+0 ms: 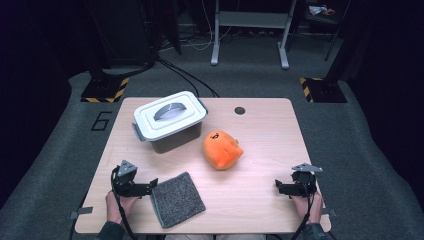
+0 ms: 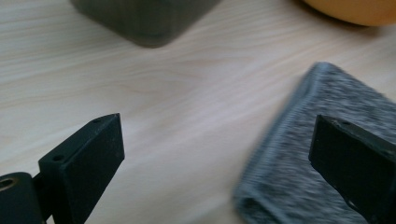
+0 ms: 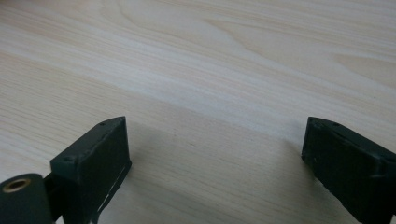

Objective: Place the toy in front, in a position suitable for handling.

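Nearest, the left gripper (image 1: 150, 186) holds its fingers wide at the grey cloth (image 1: 177, 199), 1 already over its edge, set to pinch it; the right gripper (image 1: 278, 186) rests open-fingered over bare bench (image 1: 260, 145)

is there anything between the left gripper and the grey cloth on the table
Nothing visible. The left gripper sits right at the edge of the flat grey felt-like cloth, jaws open, with only bare light wooden table between them in its own view.
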A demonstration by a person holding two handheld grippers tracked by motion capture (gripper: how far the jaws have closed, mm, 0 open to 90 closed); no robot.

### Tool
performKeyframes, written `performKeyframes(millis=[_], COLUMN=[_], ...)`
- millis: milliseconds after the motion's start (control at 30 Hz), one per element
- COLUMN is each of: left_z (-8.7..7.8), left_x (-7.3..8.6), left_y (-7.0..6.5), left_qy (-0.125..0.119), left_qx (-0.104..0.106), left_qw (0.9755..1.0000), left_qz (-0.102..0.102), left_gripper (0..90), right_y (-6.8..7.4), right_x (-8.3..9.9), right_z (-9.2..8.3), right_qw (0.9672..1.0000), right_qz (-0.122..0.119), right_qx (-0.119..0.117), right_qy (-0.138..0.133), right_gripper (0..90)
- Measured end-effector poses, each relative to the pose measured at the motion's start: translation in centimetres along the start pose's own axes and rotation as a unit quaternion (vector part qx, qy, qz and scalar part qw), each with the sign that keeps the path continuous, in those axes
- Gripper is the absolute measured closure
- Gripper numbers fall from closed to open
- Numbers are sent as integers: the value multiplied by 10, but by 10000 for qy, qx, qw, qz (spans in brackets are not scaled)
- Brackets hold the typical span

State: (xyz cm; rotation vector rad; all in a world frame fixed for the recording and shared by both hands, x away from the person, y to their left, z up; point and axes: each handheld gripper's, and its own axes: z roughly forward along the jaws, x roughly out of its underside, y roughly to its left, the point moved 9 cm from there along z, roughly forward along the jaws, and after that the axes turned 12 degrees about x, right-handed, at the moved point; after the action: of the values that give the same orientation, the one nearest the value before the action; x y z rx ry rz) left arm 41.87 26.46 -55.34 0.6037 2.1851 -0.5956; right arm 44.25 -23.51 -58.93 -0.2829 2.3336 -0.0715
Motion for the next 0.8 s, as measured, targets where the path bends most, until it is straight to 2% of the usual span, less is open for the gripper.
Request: performKeyframes(millis=[67,100,267,400,533,633,700,767,800], left_z=[4,5,15,21,31,38,40,42,41], left_x=[1,2,7,12,21,28,30,31,31], left_y=[-18,-24,-54,-71,-80,-82,-81,-80,-79], left_qy=[27,60,247,414,633,831,896,868,932], left_qx=[139,204,516,597,605,594,567,522,496], left_qw=[9999,9997,9980,9968,9953,9940,9935,9940,9933], left_qz=[71,89,254,332,403,382,407,411,469], left_gripper=[32,39,43,43,43,47,48,59,74], right_y=[-1,-4,-7,-12,-12,-12,-12,-12,-12], right_x=[1,0,-1,-1,-2,-2,-2,-2,-2], right_z=[0,1,4,6,7,7,7,7,7], right_qw=[10000,9999,9998,9997,9996,9996,9996,9996,9996], right_qz=[34,28,129,137,158,161,160,170,170], right_qx=[61,129,147,188,199,201,208,219,222], right_qy=[-4,-42,-96,-112,-116,-117,-120,-110,-109], right_gripper=[58,56,42,36,36,35,32,31,31])
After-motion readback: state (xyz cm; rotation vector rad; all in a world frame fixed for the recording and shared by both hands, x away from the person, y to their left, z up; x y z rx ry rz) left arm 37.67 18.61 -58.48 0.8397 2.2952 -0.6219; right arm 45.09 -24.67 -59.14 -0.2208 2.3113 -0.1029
